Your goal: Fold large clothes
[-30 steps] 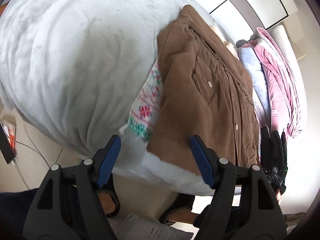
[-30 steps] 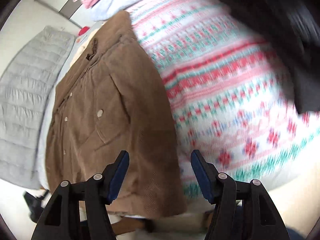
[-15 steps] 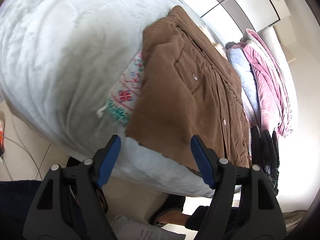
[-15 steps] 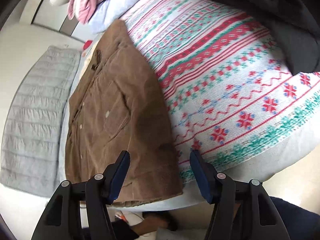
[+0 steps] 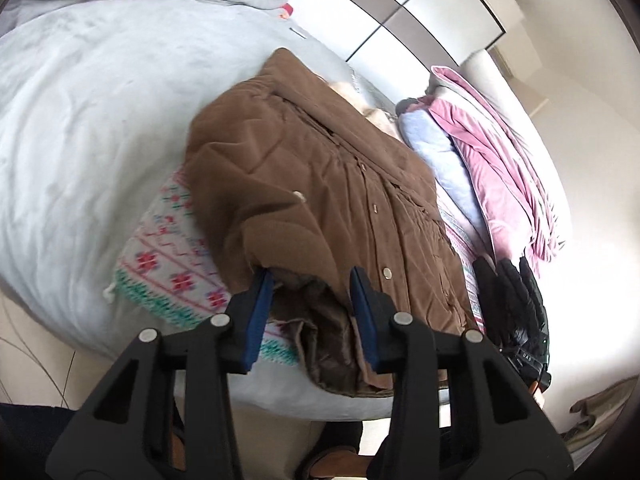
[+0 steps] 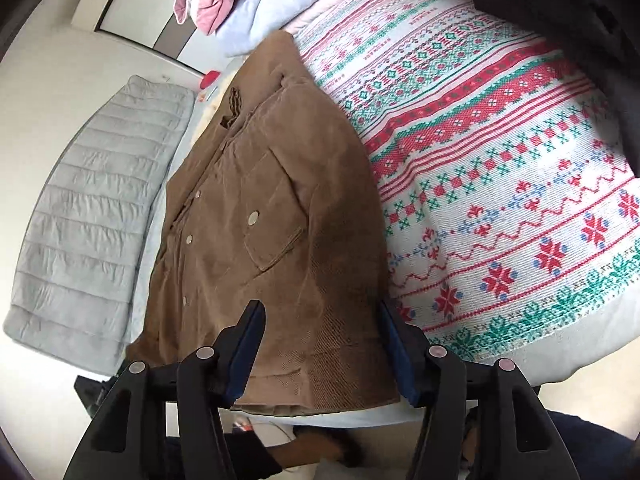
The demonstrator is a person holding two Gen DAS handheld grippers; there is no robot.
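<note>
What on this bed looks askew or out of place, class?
The brown jacket: its near hem corner is bunched and lifted, lining showing, between the left gripper fingers, while the hem by the right gripper lies flat.

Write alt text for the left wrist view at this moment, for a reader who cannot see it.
The left gripper has closed partway on the bunched lower corner of a brown corduroy jacket, its blue-padded fingers flanking the lifted fabric. The jacket lies on a patterned knit blanket over a pale bed, with pink and lavender clothes piled beyond.
</note>
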